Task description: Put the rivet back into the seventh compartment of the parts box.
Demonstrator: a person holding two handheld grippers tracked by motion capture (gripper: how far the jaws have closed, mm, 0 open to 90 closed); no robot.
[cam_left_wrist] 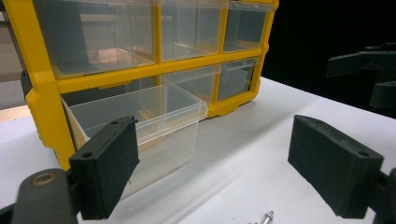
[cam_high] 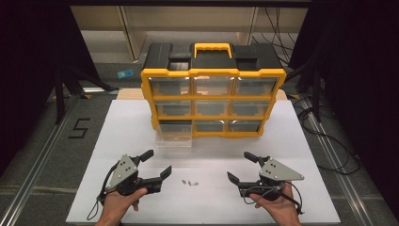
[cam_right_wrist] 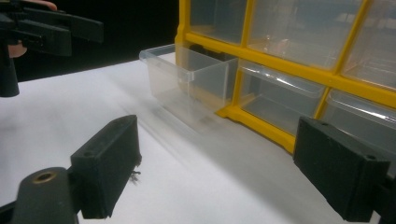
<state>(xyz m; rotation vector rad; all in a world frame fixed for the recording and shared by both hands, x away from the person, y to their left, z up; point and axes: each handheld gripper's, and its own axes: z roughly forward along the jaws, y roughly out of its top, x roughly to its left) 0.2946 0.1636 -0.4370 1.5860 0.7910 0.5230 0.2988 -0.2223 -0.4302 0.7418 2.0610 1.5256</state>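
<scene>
Nearest, the left gripper and right gripper rest on the white table, each in a hand, jaws spread wide and empty. Small screws lie between them. Farther off, the organizer's bottom-left clear drawer is pulled out.

One camera looks down from above the worktop; two ride low, close, both facing the pulled-out clear drawer.
</scene>
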